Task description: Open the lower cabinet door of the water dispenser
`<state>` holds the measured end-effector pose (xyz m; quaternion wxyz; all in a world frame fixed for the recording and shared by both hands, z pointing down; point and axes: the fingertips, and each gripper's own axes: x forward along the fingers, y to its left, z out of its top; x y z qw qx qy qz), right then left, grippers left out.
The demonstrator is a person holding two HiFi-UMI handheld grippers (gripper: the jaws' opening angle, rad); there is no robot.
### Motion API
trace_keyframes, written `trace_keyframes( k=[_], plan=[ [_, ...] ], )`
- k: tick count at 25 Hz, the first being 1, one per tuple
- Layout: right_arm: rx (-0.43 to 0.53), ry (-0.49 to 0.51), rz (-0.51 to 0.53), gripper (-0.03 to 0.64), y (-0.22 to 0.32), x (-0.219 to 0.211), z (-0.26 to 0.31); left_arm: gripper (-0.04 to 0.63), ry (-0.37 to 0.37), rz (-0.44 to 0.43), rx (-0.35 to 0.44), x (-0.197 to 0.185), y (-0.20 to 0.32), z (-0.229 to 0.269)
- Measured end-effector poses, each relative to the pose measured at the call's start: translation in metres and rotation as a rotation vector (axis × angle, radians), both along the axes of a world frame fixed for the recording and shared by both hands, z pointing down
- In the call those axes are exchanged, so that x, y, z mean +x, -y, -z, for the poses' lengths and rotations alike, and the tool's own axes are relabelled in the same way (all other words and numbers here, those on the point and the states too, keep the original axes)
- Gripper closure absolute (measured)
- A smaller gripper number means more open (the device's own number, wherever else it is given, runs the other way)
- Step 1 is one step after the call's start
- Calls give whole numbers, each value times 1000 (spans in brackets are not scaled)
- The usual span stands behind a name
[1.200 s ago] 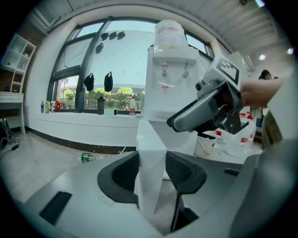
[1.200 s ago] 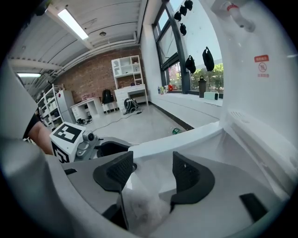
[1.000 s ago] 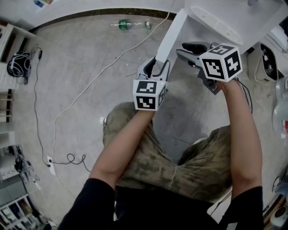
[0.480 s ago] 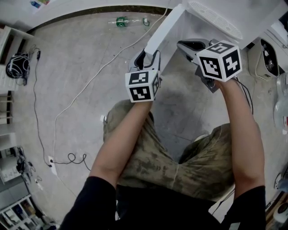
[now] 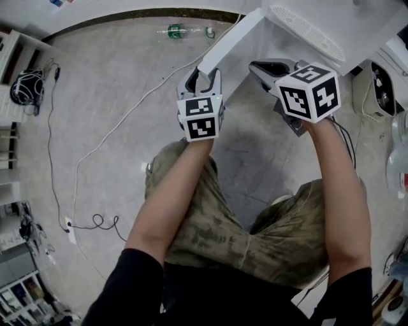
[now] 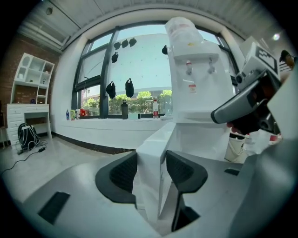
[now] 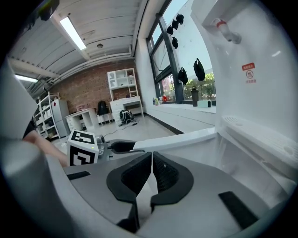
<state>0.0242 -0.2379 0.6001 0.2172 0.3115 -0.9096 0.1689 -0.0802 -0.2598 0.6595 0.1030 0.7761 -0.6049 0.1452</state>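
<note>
The left gripper (image 6: 150, 175) pinches the free edge of the lower cabinet door (image 5: 231, 41), which stands partly swung out at the near left of the water dispenser (image 6: 200, 79). The pull should probably follow the hinge's arc, with the wrist turning along. The right gripper (image 7: 152, 179), its jaws together on nothing, is best held clear.

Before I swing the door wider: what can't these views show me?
- Cabinet inside: head view, covered by the right gripper and dispenser; left gripper view, blocked by the door; right gripper view, washed-out white.
- Hinge: head view, under the dispenser.
- Labels: too small to read in either gripper view.
</note>
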Motion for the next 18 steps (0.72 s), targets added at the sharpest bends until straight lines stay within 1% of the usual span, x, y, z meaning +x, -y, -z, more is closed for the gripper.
trace_keyframes(
  k=[3,7,12,15,18],
  plan=[
    [-3,0,-5,607,0,5,0,397,3,29,-4,-8,7,0],
    [-5,13,-23,607,1,13,3,394,24,68,-8,-16,14,1],
    [-6,44,-30,607,2,23,2,391,47,87,-27,-19,17,1],
    [-40,76,-90,607,10,32,-8,391,63,104,-28,-20,18,0],
    [-47,133,-169,607,19,32,-11,388,68,127,-25,-22,20,-2]
  ],
)
